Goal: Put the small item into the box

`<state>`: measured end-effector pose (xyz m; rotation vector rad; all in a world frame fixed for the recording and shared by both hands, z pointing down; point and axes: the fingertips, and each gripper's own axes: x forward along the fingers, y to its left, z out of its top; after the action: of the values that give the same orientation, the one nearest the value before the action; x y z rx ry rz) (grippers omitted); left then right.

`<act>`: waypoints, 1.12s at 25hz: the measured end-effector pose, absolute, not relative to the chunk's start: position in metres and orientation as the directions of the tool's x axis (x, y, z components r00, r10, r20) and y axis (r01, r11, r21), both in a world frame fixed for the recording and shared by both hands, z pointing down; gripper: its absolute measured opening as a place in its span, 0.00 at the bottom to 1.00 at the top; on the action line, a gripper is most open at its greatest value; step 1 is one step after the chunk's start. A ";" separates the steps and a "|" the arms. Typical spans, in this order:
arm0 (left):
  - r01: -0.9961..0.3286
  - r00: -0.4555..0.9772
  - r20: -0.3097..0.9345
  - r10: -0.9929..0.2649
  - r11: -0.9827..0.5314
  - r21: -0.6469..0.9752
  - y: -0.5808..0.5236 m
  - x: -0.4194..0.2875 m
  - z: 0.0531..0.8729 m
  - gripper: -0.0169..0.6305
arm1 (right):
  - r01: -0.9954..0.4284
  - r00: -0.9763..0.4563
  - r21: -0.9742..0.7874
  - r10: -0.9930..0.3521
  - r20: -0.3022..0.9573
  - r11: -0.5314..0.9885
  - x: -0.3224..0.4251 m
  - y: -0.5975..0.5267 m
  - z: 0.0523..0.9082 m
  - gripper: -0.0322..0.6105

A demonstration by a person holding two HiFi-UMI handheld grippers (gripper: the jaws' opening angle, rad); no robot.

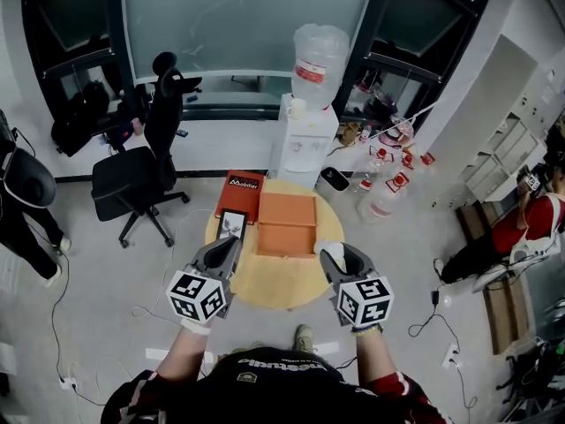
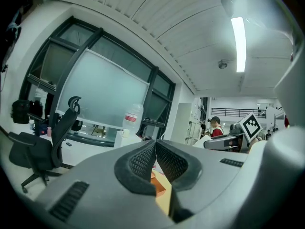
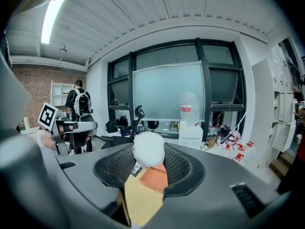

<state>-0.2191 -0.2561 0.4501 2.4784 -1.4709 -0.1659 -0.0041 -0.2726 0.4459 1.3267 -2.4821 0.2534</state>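
An orange box (image 1: 286, 223) lies on the round wooden table (image 1: 274, 283), its lid down as far as I can tell. My right gripper (image 1: 328, 254) hovers at the box's near right corner, shut on a small white round item (image 3: 148, 149). That item (image 1: 327, 248) shows white at the jaw tips in the head view. My left gripper (image 1: 231, 247) hangs over the table's left part, shut with nothing between its pads (image 2: 143, 160). The box (image 3: 154, 178) shows below the right jaws, and a corner of the box (image 2: 159, 185) below the left ones.
An orange book (image 1: 240, 194) and a framed picture (image 1: 232, 224) lie on the table left of the box. A water dispenser (image 1: 307, 122) stands behind the table, a black office chair (image 1: 141, 173) to the left. Bottles litter the floor at right. People stand at both room edges.
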 end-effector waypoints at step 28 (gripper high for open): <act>-0.964 0.174 0.072 -0.982 -0.155 0.217 -0.285 -0.196 0.444 0.05 | -0.584 -0.768 -0.047 -0.533 0.356 0.810 -0.007 -0.376 0.463 0.35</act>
<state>-0.1960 -0.2855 0.4439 2.2337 -1.8885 -0.1253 -0.0071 -0.3764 0.4629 0.8492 -2.6688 0.2217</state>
